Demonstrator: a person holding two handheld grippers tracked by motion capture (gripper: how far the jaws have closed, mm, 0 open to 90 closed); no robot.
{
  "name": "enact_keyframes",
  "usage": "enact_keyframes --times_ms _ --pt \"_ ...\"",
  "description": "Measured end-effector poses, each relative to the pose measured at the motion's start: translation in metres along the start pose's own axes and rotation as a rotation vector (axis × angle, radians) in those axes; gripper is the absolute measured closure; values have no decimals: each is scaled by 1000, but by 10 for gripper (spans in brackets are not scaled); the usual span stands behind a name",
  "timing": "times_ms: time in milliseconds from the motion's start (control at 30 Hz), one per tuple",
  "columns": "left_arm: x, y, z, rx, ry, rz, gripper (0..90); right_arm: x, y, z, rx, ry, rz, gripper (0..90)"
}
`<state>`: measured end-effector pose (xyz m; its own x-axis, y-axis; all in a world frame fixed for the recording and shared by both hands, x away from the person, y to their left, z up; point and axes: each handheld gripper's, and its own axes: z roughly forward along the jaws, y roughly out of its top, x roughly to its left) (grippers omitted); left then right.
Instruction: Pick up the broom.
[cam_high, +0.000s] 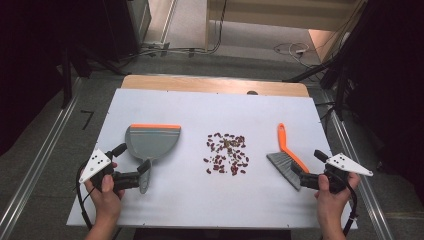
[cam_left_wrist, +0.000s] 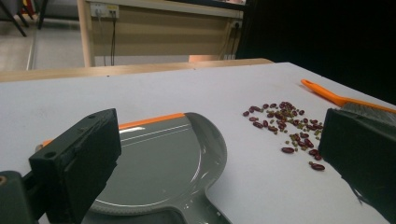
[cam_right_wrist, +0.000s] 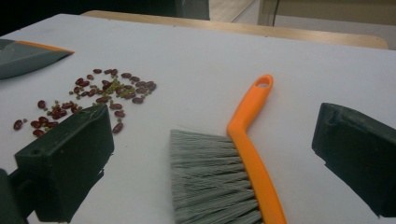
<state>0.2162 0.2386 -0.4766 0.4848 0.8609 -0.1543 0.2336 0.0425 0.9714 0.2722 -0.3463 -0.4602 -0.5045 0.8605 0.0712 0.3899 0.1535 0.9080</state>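
A grey dustpan (cam_high: 152, 141) with an orange lip lies left of centre, its handle toward me. My left gripper (cam_high: 135, 160) stands open astride that handle, without touching it. In the left gripper view the dustpan (cam_left_wrist: 159, 163) lies between the wide jaws of the left gripper (cam_left_wrist: 219, 158). A scatter of red and small green beans (cam_high: 227, 152) covers the middle of the board. The orange-handled brush (cam_high: 285, 145) lies on the right, grey bristles toward me. My right gripper (cam_high: 306, 162) is open around the bristle end. In the right gripper view the brush (cam_right_wrist: 247, 154) lies between the jaws.
Everything rests on a white board (cam_high: 215, 107) over a wooden table, whose far edge (cam_high: 215, 84) shows. Metal rails run along both sides on the floor. Cables lie on the floor beyond the table. Bare board lies in front of the beans.
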Motion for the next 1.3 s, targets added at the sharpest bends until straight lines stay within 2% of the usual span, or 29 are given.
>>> enact_keyframes --times_ms 133,367,467,633,800,1000,1100,1300 --pt "0 0 0 2 2 -2 0 4 2 2 8 5 -9 0" --pt "-2 1 0 2 6 3 0 5 10 5 14 -8 5 0" --pt "-5 1 1 15 12 20 0 6 15 4 31 -55 12 0" --pt "-9 2 4 21 4 31 0 7 28 0 11 -53 14 0" --pt "-10 1 5 29 0 32 0 4 40 1 14 -53 26 0" --pt "-12 1 6 36 10 29 0 0 52 2 24 -55 17 0" --pt "-13 2 7 35 10 30 0 1 62 8 46 -67 -20 0" --pt "-13 2 8 35 9 31 0 3 77 19 60 -61 -37 0"
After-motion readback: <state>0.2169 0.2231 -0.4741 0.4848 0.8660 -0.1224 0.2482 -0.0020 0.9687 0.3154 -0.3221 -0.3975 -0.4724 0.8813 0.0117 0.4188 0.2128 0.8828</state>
